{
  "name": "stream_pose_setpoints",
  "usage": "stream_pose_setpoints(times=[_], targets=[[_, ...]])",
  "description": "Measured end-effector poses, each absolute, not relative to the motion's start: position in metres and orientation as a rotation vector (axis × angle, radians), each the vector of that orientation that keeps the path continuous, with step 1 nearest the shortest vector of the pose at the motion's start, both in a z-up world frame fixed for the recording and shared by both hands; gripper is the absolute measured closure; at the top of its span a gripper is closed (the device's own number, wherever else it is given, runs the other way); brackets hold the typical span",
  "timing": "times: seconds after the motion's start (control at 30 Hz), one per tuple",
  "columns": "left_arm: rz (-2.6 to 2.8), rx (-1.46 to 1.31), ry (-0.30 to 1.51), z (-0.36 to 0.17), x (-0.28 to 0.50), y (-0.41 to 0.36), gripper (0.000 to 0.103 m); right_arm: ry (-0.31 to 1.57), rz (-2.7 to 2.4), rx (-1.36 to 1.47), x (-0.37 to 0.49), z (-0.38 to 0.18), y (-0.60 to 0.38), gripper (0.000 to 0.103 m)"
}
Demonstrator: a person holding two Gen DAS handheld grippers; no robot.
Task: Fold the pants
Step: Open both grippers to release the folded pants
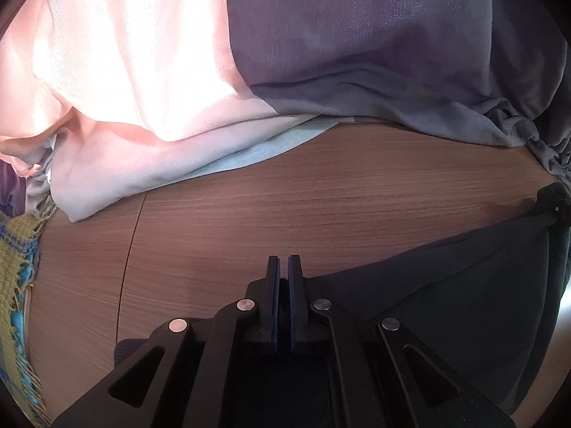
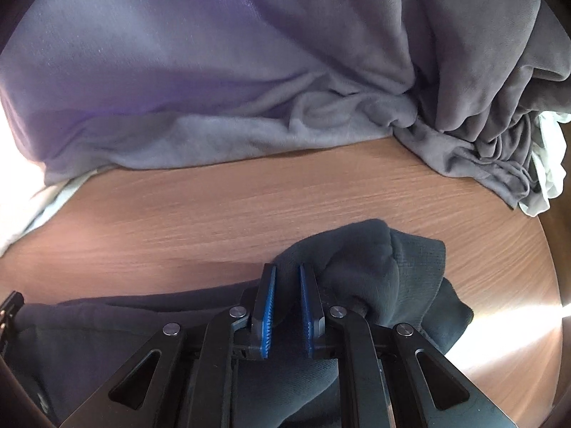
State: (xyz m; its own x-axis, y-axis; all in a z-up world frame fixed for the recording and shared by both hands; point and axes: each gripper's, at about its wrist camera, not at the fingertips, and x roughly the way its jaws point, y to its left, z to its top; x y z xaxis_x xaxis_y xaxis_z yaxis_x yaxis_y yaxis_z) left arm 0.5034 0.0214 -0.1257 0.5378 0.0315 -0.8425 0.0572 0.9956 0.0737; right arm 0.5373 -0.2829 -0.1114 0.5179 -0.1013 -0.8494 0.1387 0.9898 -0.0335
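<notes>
The left tool [image 1: 284,262] pinches the dark pants [image 1: 446,285] at lower right on the table [image 1: 285,207]. The right tool [image 2: 287,271] seems clamped on their bunched edge, low in the frame.

Sunlit wood-grain table [image 1: 321,196] backed by pink [image 1: 125,71] and purple curtains [image 2: 178,53]

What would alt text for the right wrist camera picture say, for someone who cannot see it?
The right gripper has its jaws closed on a bunched fold of dark pants over a wooden table. Behind, a heap of purple-grey cloth fills the far side of the table.
</notes>
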Motion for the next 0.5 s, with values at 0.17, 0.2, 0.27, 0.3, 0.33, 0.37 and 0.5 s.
stream_pose_setpoints(times=[0.17, 0.2, 0.27, 0.3, 0.33, 0.37, 0.5], targets=[[-0.031, 0.088, 0.94, -0.108, 0.495, 0.018, 0.056, 0.983, -0.095, 0.035, 0.533, -0.103, -0.279, 0.07], [-0.027, 0.09, 0.908, -0.101, 0.489, 0.017, 0.046, 0.971, -0.083, 0.041, 0.532, -0.1, -0.279, 0.067], [-0.022, 0.104, 0.835, -0.084, 0.474, 0.014, 0.045, 0.935, -0.064, 0.048, 0.523, -0.09, -0.279, 0.058], [-0.022, 0.115, 0.806, -0.076, 0.466, 0.011, 0.045, 0.911, -0.058, 0.049, 0.516, -0.084, -0.28, 0.057], [-0.023, 0.12, 0.785, -0.068, 0.458, 0.009, 0.045, 0.891, -0.051, 0.051, 0.51, -0.078, -0.281, 0.056], [-0.027, 0.12, 0.77, -0.062, 0.452, 0.006, 0.045, 0.86, -0.039, 0.057, 0.5, -0.069, -0.284, 0.055], [-0.076, 0.112, 0.727, -0.043, 0.422, -0.012, 0.044, 0.745, -0.036, 0.045, 0.462, -0.043, -0.298, 0.047]])
